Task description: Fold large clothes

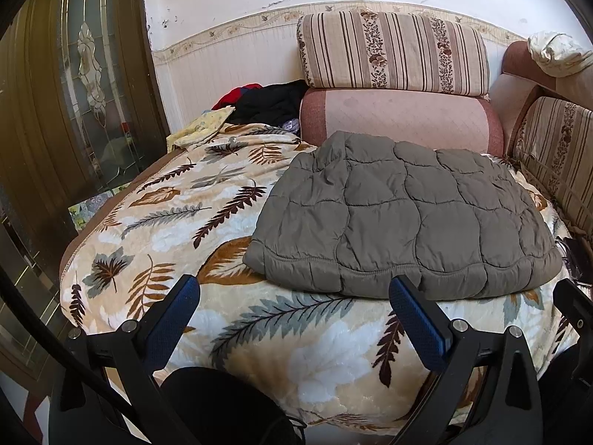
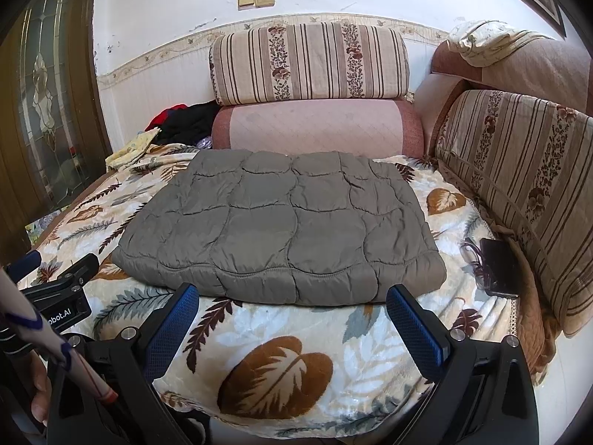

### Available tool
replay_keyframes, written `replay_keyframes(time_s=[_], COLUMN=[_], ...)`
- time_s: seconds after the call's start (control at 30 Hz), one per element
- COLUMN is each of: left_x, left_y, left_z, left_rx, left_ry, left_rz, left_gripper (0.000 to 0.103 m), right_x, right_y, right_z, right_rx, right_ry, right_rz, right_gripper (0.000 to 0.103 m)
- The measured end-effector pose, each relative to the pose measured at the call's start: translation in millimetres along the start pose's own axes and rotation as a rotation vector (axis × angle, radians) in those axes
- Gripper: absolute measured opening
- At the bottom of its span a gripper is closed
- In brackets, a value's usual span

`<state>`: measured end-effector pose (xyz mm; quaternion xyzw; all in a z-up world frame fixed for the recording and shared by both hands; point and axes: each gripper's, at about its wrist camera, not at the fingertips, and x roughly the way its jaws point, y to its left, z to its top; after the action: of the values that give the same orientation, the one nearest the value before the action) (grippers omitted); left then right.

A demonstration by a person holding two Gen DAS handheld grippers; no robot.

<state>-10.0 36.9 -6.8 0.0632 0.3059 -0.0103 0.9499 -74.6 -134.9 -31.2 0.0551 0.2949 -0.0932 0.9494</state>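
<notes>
A grey quilted jacket [image 1: 404, 215] lies folded into a flat rectangle on a leaf-patterned blanket [image 1: 178, 222]. It also shows in the right wrist view [image 2: 281, 222], in the middle of the blanket [image 2: 296, 337]. My left gripper [image 1: 294, 296] is open and empty, just short of the jacket's near hem, toward its left corner. My right gripper [image 2: 292, 302] is open and empty, facing the middle of the near hem. The left gripper also shows at the left edge of the right wrist view [image 2: 55, 289].
Striped sofa cushions [image 2: 311, 63] and a pink bolster [image 2: 315, 126] stand behind the jacket. A striped backrest [image 2: 519, 170] runs along the right. A black phone and glasses [image 2: 496, 267] lie right of the jacket. Red, black and yellow clothes [image 1: 259, 104] are piled at the back left.
</notes>
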Motion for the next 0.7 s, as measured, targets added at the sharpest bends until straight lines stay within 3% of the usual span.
replay_keyframes(time_s=[0.7], left_x=[1.1], left_y=[4.5], left_z=[-5.9], left_rx=[0.001], left_ry=[0.008], left_rz=[0.011], left_gripper=[0.102], right_x=[2.6], right_y=[-3.2], right_z=[-2.5], right_rx=[-0.002], right_ry=[0.007], right_rz=[-0.003], right_gripper=[0.103])
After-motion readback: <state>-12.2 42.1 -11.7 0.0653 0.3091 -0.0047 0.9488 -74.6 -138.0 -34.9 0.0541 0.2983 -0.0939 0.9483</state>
